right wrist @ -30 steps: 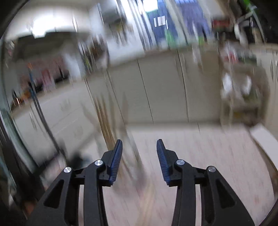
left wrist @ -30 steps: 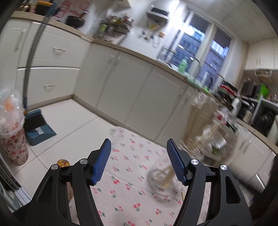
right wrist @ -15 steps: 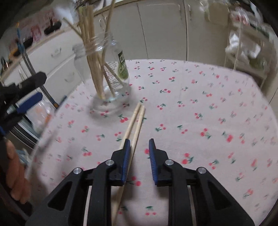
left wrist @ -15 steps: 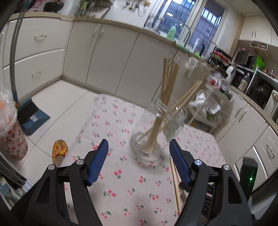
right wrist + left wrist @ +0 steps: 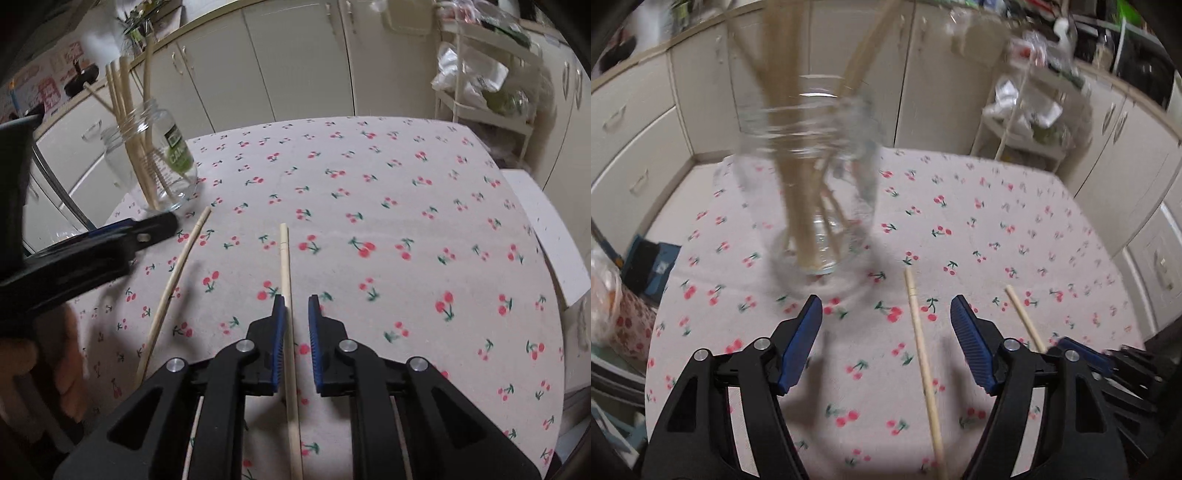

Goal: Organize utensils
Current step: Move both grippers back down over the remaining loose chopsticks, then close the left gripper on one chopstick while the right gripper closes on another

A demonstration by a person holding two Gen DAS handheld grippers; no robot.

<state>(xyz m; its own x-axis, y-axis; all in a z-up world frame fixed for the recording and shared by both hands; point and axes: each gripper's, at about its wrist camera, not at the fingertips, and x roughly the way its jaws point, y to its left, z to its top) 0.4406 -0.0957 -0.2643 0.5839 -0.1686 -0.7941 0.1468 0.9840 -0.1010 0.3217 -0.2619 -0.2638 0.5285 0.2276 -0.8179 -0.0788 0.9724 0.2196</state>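
A clear glass jar [image 5: 809, 206] holding several wooden chopsticks stands on the cherry-print tablecloth [image 5: 997, 229]. It also shows in the right wrist view, jar [image 5: 155, 158] far left. My left gripper [image 5: 886, 325] hovers just in front of it, jaws wide and closing a little. One loose chopstick [image 5: 921, 354] lies on the cloth between them, untouched. My right gripper [image 5: 297, 325] is closing its jaws around a second chopstick [image 5: 285, 266]. That stick rests against the left pad, with a gap to the right pad. The first chopstick [image 5: 173, 280] lies to its left.
The left gripper [image 5: 110, 240] and a hand [image 5: 37, 369] fill the left edge of the right wrist view. Cream cabinets [image 5: 295, 66] and a cluttered white rack [image 5: 480, 85] stand beyond the table. A white block [image 5: 546, 236] sits off the table's right edge.
Both grippers dropped toward the table. The left one closed in on the jar. The right jaws narrowed around one chopstick, and the two loose chopsticks now lie apart instead of side by side.
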